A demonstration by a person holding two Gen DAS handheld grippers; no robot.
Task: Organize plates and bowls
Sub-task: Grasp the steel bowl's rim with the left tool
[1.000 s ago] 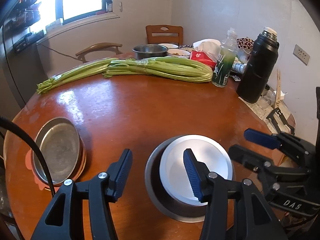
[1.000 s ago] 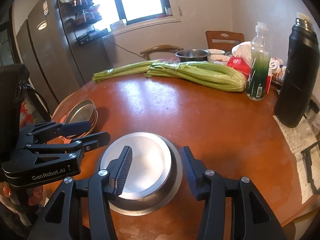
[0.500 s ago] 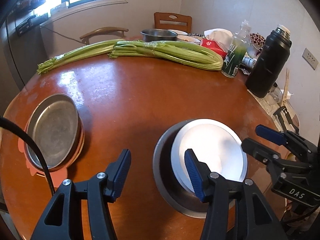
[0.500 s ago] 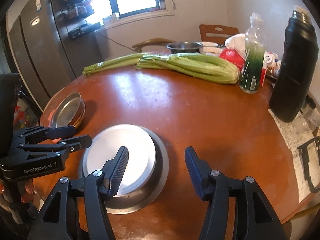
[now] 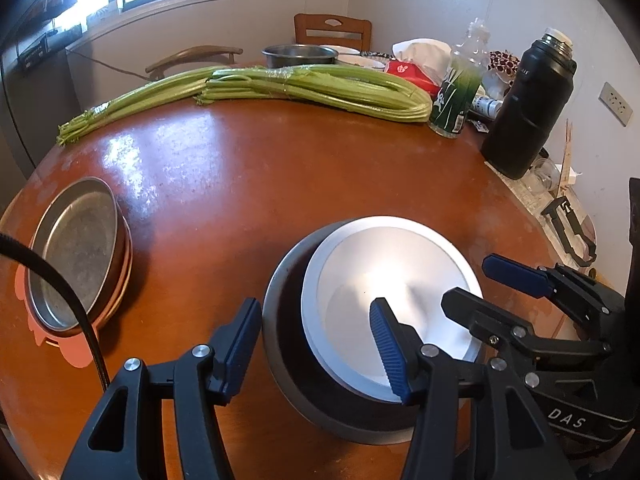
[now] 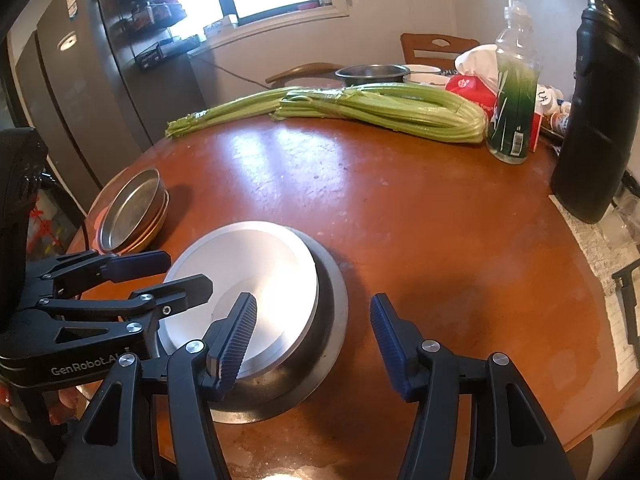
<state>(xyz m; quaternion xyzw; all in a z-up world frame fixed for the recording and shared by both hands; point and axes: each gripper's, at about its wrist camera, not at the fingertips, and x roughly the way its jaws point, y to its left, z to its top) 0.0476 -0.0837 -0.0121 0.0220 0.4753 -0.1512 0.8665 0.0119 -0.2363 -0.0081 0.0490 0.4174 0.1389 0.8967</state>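
Steel, thin and rigid: the white-lit shallow metal plate [image 5: 390, 300] lies tilted inside the dark, deeper steel bowl [image 5: 288, 344] at the near table edge. I judge both light and slippery, best pinched at the rim. My left gripper [image 5: 316, 340] and right gripper [image 6: 310, 336] are spread, holding nothing. One stack of round metal pans [image 5: 76, 252] sits well apart, its count unclear.

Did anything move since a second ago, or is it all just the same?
Both open grippers came in closer: the left gripper and right gripper now straddle opposite edges of the big metal bowl holding the white plate. Nothing is gripped yet. The bowl, the pan stack and the celery stayed put.
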